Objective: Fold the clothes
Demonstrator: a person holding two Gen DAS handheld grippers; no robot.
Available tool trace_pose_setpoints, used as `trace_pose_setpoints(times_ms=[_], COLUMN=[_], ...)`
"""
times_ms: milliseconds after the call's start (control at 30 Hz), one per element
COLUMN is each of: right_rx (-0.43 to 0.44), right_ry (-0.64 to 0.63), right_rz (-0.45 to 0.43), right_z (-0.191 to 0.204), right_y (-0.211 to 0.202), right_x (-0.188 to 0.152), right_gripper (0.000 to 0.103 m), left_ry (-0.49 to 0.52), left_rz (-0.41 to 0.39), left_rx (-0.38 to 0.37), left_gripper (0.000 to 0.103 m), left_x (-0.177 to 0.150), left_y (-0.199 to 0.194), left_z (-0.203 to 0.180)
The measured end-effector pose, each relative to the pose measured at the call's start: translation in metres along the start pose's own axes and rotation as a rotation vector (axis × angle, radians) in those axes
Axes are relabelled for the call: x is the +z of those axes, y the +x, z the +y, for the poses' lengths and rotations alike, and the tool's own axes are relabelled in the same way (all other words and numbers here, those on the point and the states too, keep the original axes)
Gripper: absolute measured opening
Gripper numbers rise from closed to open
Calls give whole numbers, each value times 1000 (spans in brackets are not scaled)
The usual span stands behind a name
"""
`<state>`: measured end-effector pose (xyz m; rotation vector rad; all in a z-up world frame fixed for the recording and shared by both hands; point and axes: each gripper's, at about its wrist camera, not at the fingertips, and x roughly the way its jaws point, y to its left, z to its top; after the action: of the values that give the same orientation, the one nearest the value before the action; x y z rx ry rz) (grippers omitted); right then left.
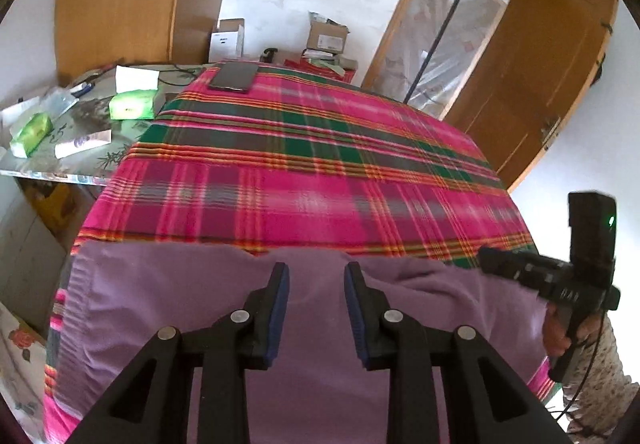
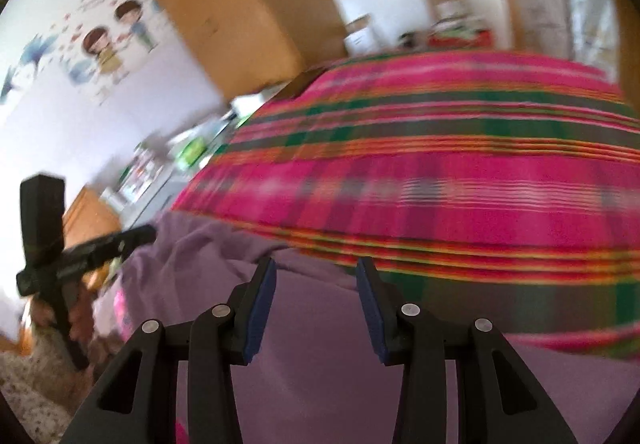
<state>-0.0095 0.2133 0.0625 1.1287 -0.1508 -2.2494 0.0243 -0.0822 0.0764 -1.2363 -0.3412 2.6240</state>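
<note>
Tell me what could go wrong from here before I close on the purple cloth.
Both grippers, left and right, are open above the purple cloth, holding nothing. The plaid sheet lies right under it, so a deep pinch might catch both layers. The cloth is bunched near the right gripper, so a grab there may lock in a crooked fold. The right wrist view is blurred, so aiming from it is unreliable.
</note>
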Motion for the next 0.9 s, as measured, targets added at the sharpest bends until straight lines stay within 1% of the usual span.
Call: trace_pose_setpoints(times_ms=[67, 133, 267, 333, 400, 467, 500, 533, 700, 767, 800, 833, 867, 900], right_rx=[20, 40, 78, 87, 98, 110, 112, 113, 121, 125, 127, 129, 131, 133], right_ry=[-40, -81, -129, -146, -153, -153, -155, -158, -170, -179, -183, -188, -193, -197], right_rz=[47, 93, 144, 171, 203, 236, 246, 256, 297, 294, 293, 291, 290, 289], right_z=[11, 22, 33, 36, 37, 38, 38, 38, 40, 41, 42, 43, 44, 44], right_y=[16, 32, 45, 52, 61, 69, 71, 73, 80, 78, 77, 76, 75, 75], right_x=[7, 13, 23, 26, 28, 27, 26, 24, 18, 17, 16, 15, 14, 13], right_gripper=[43, 43, 43, 43, 43, 43, 43, 43, 43, 40, 33, 28, 26, 19], left_ry=[5, 42, 164, 179, 234, 312, 331, 338, 320, 324, 331, 338, 343, 348], left_rz=[22, 45, 55, 99, 158, 215, 237, 243, 287, 292, 300, 310, 318, 326], left_rx=[-6, -19, -34, -44, -70, -55, -28, -9, 12, 14, 16, 18, 22, 26], left_gripper=[30, 30, 30, 30, 31, 31, 31, 31, 31, 31, 31, 31, 31, 31], left_x=[10, 20, 38, 47, 49, 42, 38, 36, 31, 29, 28, 27, 25, 23], left_y=[7, 11, 19, 30, 44, 58, 66, 70, 87, 88, 90, 92, 93, 95], left_z=[2, 1, -16, -22, -32, -41, -43, -43, -35, -34, -35, -36, -36, -36])
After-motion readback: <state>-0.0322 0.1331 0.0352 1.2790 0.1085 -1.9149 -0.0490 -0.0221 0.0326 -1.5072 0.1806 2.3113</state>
